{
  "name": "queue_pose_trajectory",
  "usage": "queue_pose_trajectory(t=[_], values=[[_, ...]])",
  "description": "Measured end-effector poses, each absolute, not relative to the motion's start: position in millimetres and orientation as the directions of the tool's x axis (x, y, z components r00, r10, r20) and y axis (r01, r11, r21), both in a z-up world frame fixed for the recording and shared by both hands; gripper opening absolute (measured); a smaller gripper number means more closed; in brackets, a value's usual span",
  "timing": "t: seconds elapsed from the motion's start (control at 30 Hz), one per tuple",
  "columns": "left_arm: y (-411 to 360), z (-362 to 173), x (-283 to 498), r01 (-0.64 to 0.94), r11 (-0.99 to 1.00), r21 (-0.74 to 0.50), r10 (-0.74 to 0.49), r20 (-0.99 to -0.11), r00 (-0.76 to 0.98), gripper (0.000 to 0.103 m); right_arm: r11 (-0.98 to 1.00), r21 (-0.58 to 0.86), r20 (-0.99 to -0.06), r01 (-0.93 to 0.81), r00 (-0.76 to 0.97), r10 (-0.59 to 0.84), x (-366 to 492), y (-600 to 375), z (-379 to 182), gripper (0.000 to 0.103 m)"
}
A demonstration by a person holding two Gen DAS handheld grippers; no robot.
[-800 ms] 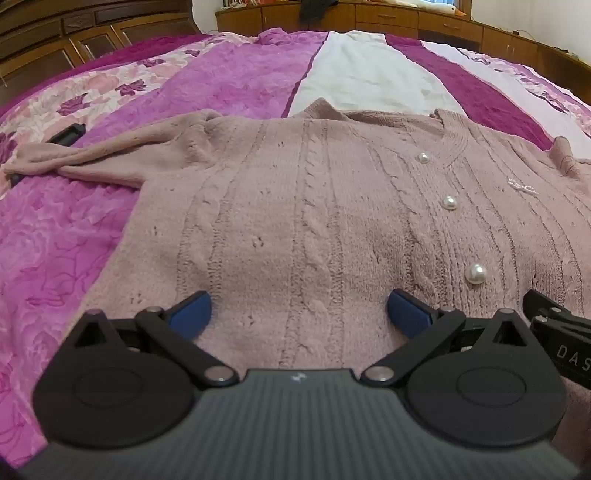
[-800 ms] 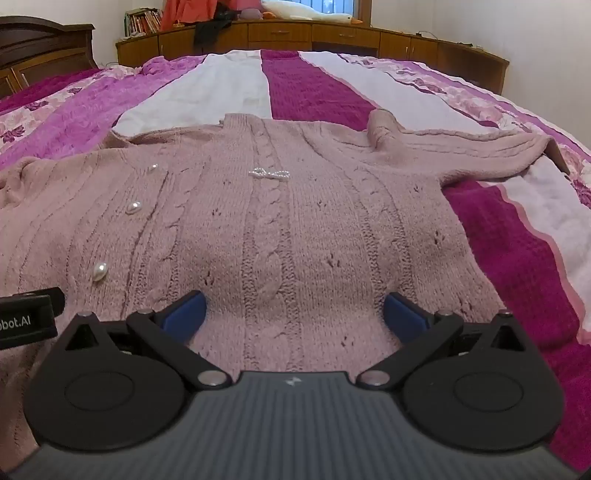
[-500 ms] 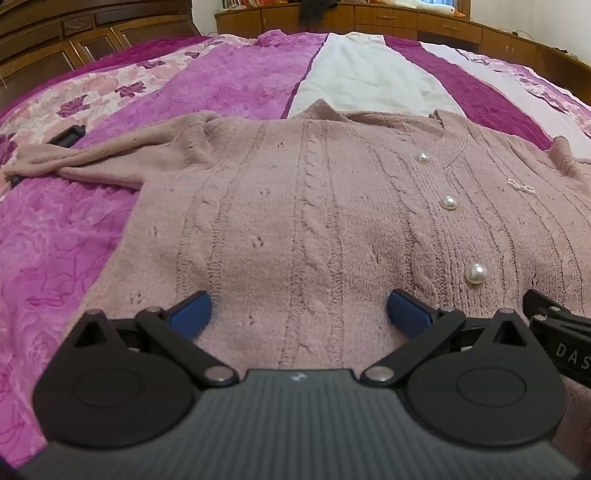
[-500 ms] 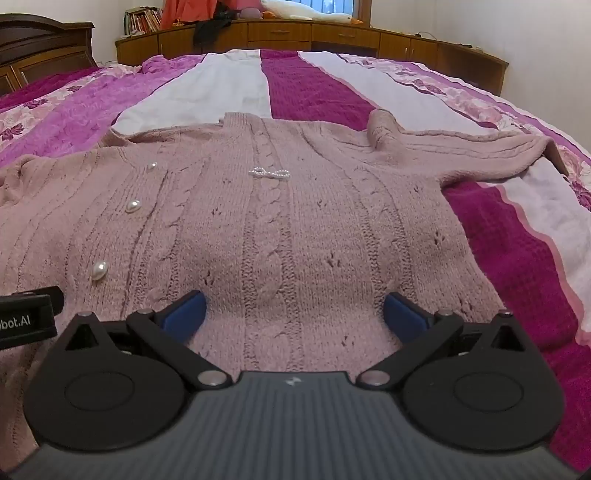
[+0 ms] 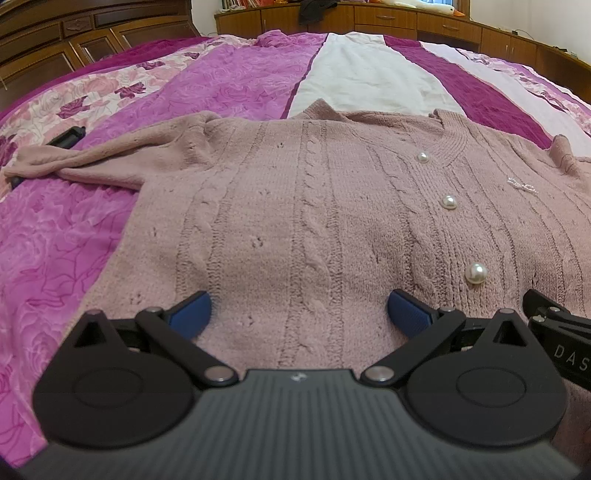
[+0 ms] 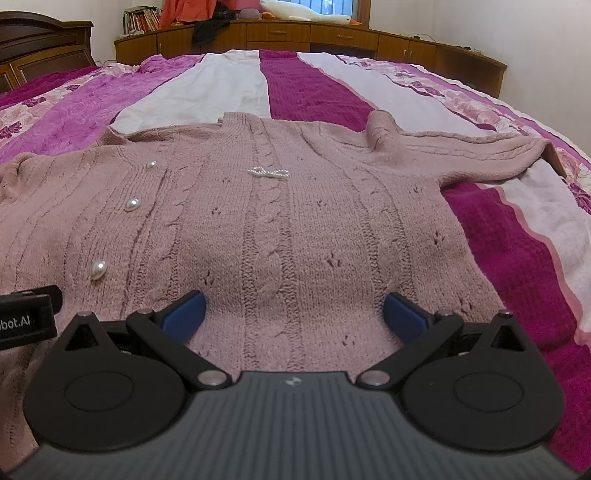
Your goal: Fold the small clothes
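Observation:
A dusty pink knitted cardigan (image 5: 295,206) (image 6: 295,221) with pearl buttons (image 5: 449,202) lies flat and spread out on the bed, both sleeves stretched sideways. My left gripper (image 5: 299,314) hovers over the lower left half of the cardigan, jaws wide open with only the knit lying under the gap. Over the lower right half, my right gripper (image 6: 293,314) is open as wide, nothing held between its blue pads (image 6: 404,317). The right gripper's body shows at the right edge of the left wrist view. A small bead bow (image 6: 268,172) sits on the right chest.
The bed carries a bedspread (image 5: 66,236) in magenta, pink floral and white stripes. A black object (image 5: 68,136) lies by the left sleeve end. Wooden cabinets (image 6: 332,35) with a plush goose and clothes line the far wall; a dark headboard (image 5: 74,40) stands at the left.

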State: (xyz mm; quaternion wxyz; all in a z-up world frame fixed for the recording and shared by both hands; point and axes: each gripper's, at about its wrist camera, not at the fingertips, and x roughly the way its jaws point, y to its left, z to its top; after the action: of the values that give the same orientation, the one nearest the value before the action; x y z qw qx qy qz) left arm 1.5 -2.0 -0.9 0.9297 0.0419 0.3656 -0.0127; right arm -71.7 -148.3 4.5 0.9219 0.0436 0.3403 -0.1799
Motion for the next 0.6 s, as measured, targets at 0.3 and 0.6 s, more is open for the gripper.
queue_pose_trajectory(t=[0.3,0.6], values=[[-2.2,-0.6,0.7,0.053,0.996,0.066,0.006,-0.682,0.732,0.103,0.931,-0.043,-0.643,0.361,0.704,-0.303,-71.9,-148.0,4.4,0.103],[-1.1,-2.2,0.6,0.054,0.996,0.066,0.005,-0.681,0.732,0.103,0.932,-0.044,-0.641,0.361,0.705,-0.303,-72.6,-147.7,4.1,0.103]])
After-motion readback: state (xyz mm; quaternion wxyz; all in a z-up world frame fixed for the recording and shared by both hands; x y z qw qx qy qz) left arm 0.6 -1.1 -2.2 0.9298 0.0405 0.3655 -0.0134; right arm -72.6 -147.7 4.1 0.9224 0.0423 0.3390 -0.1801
